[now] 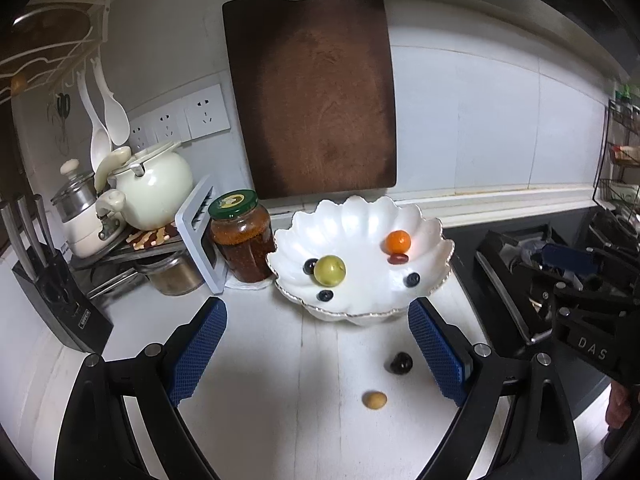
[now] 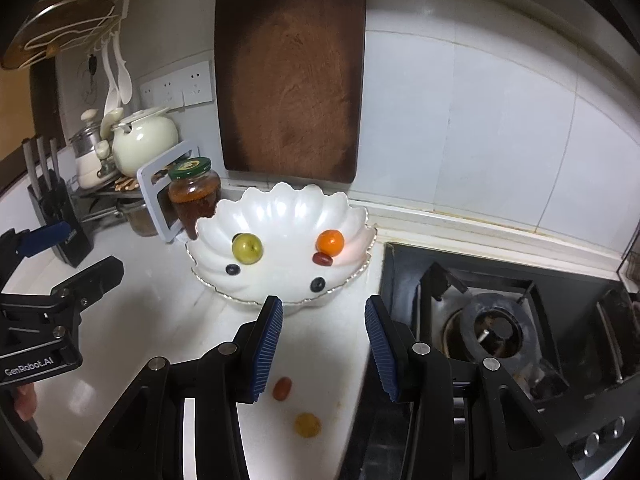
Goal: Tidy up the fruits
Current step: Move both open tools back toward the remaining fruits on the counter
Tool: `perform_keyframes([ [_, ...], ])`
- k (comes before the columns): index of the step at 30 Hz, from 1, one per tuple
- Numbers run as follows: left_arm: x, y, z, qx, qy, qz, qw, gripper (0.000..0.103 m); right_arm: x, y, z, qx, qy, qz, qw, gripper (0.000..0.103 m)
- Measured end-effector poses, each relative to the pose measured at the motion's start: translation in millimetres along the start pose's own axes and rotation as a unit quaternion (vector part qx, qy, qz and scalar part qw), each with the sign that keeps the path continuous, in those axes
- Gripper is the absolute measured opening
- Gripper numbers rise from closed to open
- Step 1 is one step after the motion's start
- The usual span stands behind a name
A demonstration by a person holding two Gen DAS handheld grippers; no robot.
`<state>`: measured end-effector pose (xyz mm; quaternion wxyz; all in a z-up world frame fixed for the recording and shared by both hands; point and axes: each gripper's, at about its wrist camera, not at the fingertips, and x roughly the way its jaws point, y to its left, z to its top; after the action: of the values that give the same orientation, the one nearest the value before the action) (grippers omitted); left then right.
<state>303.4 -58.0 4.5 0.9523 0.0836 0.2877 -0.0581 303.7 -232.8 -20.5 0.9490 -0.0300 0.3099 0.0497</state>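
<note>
A white scalloped bowl (image 1: 432, 240) (image 2: 352, 216) stands on the white counter. In it lie a green fruit (image 1: 329, 270) (image 2: 247, 248), a small orange (image 1: 398, 241) (image 2: 330, 242), a red date (image 1: 399, 258) (image 2: 322, 259) and three blueberries (image 1: 325, 295). In front of the bowl, a dark red fruit (image 1: 401, 363) (image 2: 282, 388) and a small yellow fruit (image 1: 374, 400) (image 2: 307, 424) lie on the counter. My left gripper (image 1: 318, 354) is open and empty, just before the bowl. My right gripper (image 2: 323, 350) is open and empty above the loose fruits.
A green-lidded jar (image 1: 241, 236) stands left of the bowl, with a white pot (image 1: 154, 186) and knife block (image 1: 60, 300) beyond. A wooden cutting board (image 1: 316, 92) leans on the wall. A gas stove (image 2: 500, 320) lies right of the counter edge.
</note>
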Motion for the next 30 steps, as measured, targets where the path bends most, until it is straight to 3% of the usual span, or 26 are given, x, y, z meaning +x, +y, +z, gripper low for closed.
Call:
perform_keyframes([
  [8, -8.2, -4.1, -19.6, -0.006, 0.014, -0.028, 0.9995, 0.093, -15.6, 2.4, -15.0, -0.001, -0.005, 0.004, 1.0, 0.044],
  [30, 5.5, -15.1, -71.8, -0.002, 0.064, -0.035, 0.9974, 0.093, 0.0, 9.4, -73.8, 0.007, 0.049, 0.011, 0.999, 0.044],
])
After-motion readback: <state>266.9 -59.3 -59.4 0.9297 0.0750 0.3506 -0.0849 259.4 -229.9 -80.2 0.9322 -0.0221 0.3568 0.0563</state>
